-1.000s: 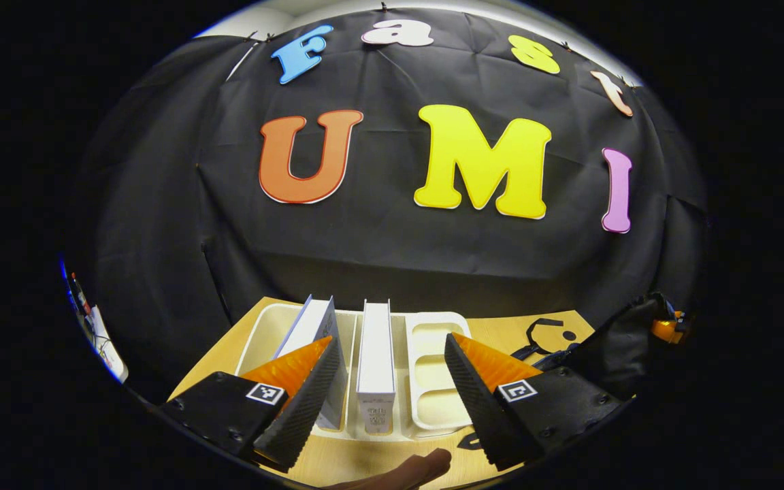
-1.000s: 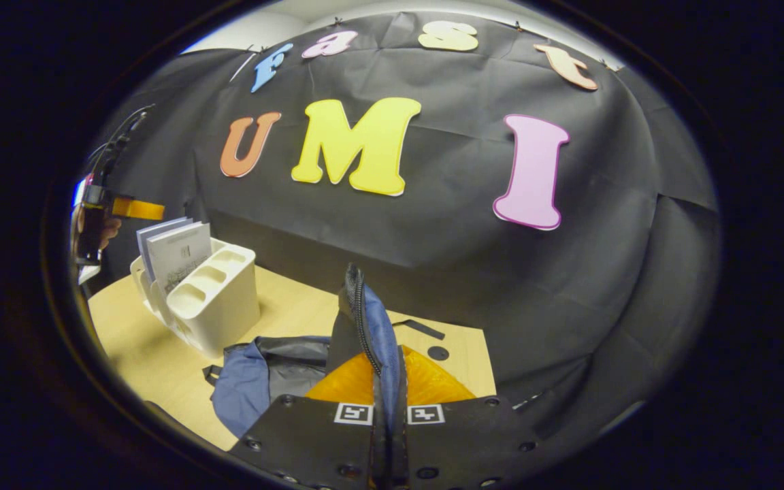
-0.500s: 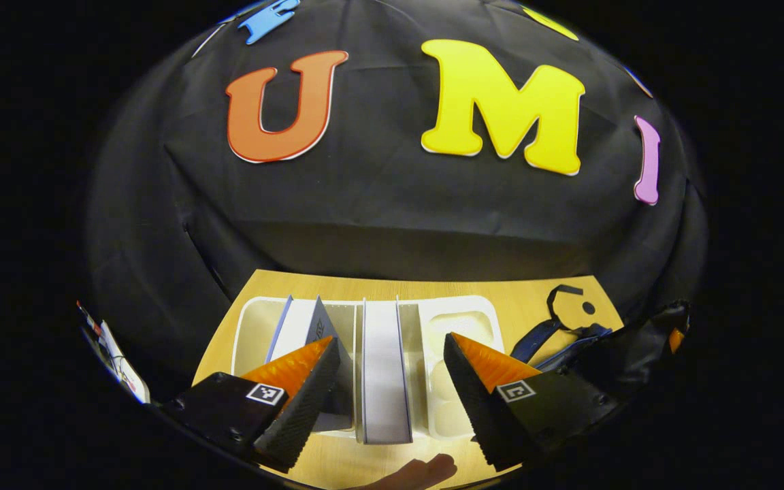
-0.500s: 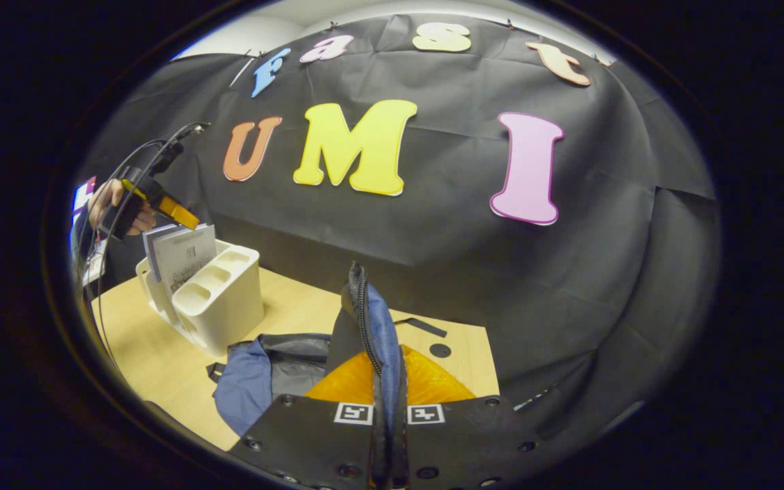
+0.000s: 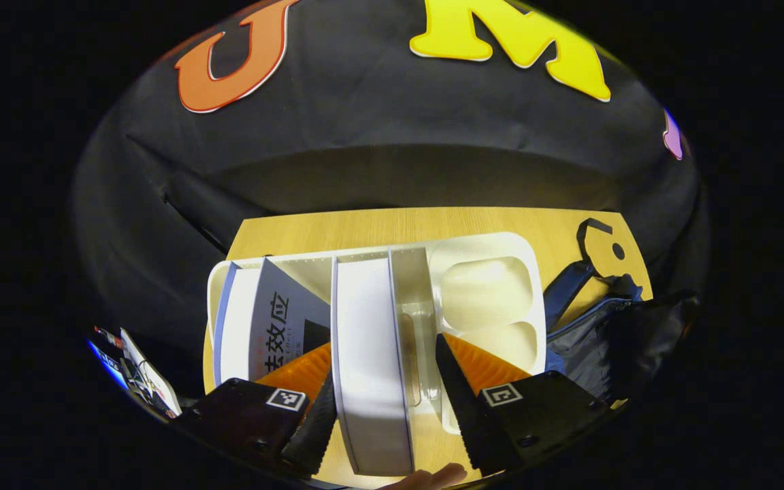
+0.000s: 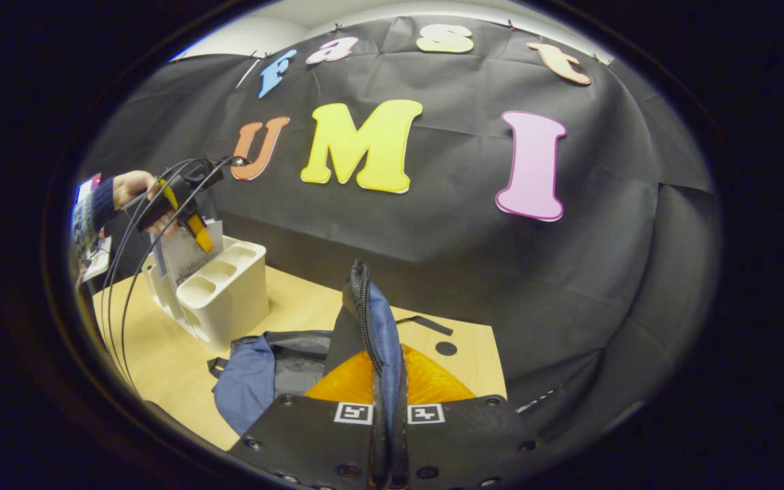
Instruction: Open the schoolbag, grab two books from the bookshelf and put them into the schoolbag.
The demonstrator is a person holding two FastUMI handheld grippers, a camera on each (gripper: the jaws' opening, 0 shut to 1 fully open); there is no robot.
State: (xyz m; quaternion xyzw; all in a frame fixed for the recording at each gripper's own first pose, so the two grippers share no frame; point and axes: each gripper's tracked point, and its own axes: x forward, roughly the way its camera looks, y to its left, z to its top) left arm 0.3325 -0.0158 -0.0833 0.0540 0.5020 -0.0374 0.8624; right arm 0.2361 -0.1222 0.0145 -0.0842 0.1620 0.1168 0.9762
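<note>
Item 1, leaning book (image 5: 276, 320). Stands at the left end of the white bookshelf (image 5: 535, 272), tipped over against the shelf wall, printed cover showing. Judged thin, light and somewhat flexible; glossy cover likely slippery. Best taken later at the upper edge, near the spine.

Item 2, upright book (image 5: 368, 361). Stands in the next slot to the right, top edge toward the camera, pale page block between two covers. The left claw (image 5: 382, 401) hangs over it with its jaws apart, one finger on either side of the book; whether either pad touches the covers cannot be told. Judged stiff across its thickness, moderately heavy for its size, not fragile. Hold: both covers near the top edge, squeezed flat so the pages do not fan, then lifted straight up clear of the dividers.

Item 3, bookshelf, right compartments. Shallow moulded trays, holding nothing visible. Rigid plastic; probably light enough to shift on the wooden counter (image 5: 433, 224) if a book drags.

Item 4, schoolbag (image 6: 263, 381). Lies on the counter just right of the bookshelf, blue and black fabric, soft and slack. The right claw (image 6: 385, 408) is clamped on the zippered flap (image 6: 368, 327), holding it upright. Judged limp; the mouth needs holding open for loading.
</note>
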